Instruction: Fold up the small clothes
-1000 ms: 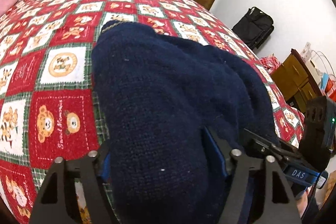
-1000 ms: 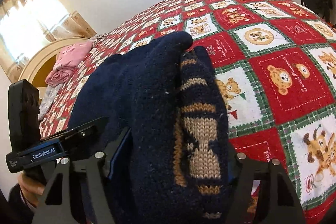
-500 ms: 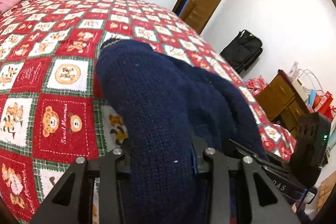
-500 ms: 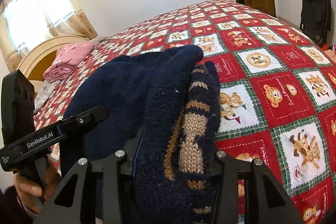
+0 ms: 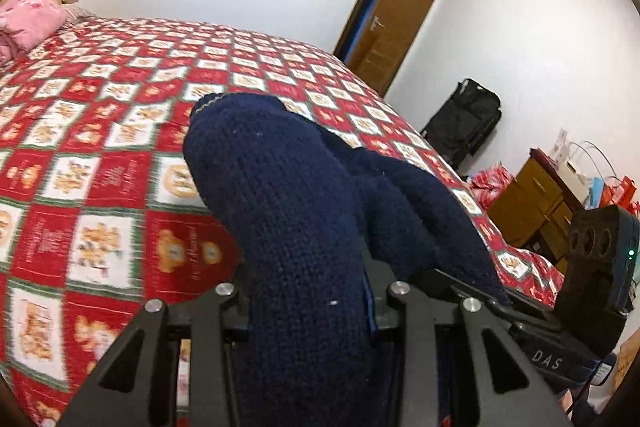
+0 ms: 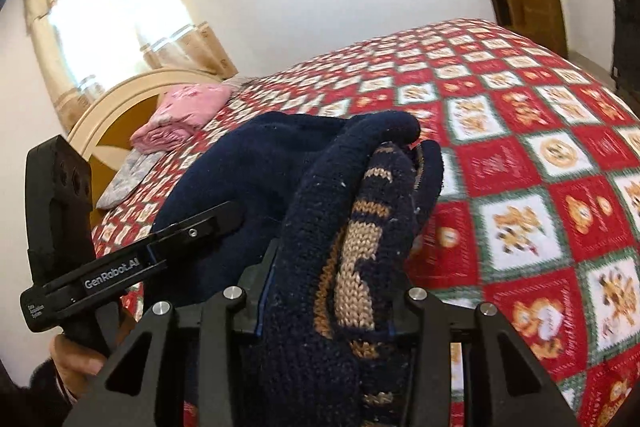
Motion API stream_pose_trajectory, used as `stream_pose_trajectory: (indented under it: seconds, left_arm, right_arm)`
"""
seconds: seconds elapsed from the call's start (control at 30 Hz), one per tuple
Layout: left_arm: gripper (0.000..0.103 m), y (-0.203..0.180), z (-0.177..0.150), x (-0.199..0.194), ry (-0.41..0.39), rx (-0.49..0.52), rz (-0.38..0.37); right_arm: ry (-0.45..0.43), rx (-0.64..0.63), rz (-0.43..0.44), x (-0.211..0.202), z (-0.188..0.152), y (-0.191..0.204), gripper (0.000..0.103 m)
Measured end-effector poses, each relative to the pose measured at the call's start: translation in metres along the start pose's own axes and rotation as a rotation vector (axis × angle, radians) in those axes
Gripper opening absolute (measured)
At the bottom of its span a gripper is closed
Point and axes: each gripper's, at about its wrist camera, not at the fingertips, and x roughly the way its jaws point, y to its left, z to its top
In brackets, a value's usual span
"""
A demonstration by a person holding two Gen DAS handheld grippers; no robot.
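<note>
Your left gripper (image 5: 306, 311) has its jaws pinching a bunched fold of the navy knit sweater (image 5: 288, 211). Your right gripper (image 6: 324, 311) is clamped on the tan-patterned end, jaws closing a touch more. The sweater is slung between both, raised over the teddy-bear quilt (image 6: 540, 195) on the bed.

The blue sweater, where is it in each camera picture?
Left wrist view: the blue sweater fills the middle and bottom, bunched between the left gripper's fingers.
Right wrist view: the sweater sits middle and lower left, its tan-patterned part pinched in the right gripper.
Shared landmark: the pink clothes at the head of the bed.
</note>
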Motion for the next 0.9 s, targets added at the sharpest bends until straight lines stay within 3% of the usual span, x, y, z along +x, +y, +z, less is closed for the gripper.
stream_pose_trajectory:
  seconds: [0.5,0.9]
  left_arm:
    - [0.038,0.068,0.004,-0.032,-0.030,-0.061,0.191]
    - [0.038,0.119,0.050,-0.045,-0.082,0.003,0.330]
  right_arm:
    - [0.070,-0.069,0.128,0.062,0.005,0.076,0.041]
    - [0.001,-0.071,0.197,0.126,0.035,0.119,0.041]
